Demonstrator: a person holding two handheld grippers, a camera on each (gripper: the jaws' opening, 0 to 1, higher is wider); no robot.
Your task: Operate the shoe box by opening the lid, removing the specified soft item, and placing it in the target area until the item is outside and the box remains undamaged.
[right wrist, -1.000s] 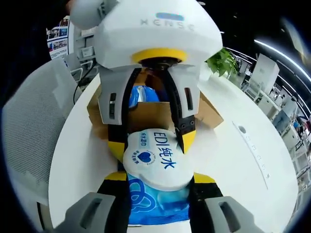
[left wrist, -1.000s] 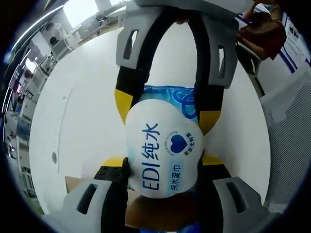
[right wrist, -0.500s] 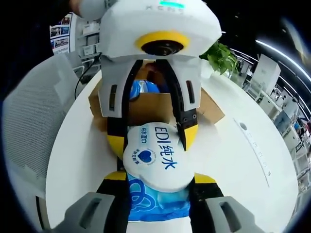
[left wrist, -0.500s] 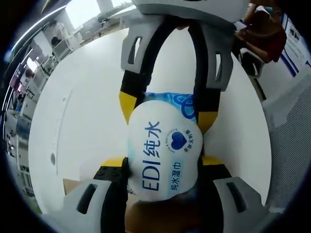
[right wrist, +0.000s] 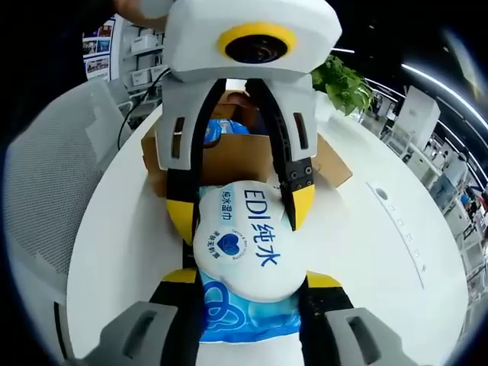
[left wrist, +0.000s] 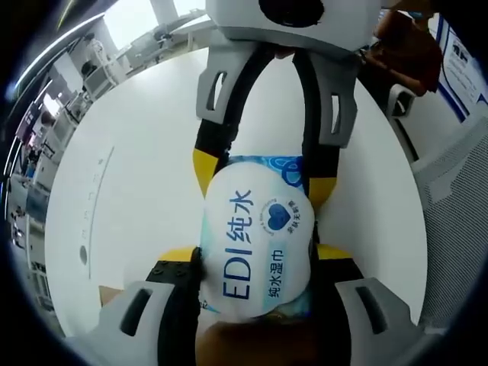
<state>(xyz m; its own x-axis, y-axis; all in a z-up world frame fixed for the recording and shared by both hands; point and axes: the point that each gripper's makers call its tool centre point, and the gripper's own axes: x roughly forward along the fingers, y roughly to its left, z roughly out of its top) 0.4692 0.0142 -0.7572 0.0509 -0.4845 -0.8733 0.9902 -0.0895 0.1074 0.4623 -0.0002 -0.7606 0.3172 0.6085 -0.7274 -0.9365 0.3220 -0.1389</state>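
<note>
The soft blue-and-white wet-wipe pack (right wrist: 245,263) is out of the open brown cardboard shoe box (right wrist: 229,160) and hangs above the round white table (left wrist: 145,152), the left gripper (left wrist: 255,263) and right gripper (right wrist: 244,286) each clenched on one end (facing each other). Setting it down remains.

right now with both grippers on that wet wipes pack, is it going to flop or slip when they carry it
The wet wipes pack looks soft: its film bulges between the left gripper and right gripper, so it may sag if one lets go. The glossy wrap could be slippery. It probably won't roll, being flat.
</note>
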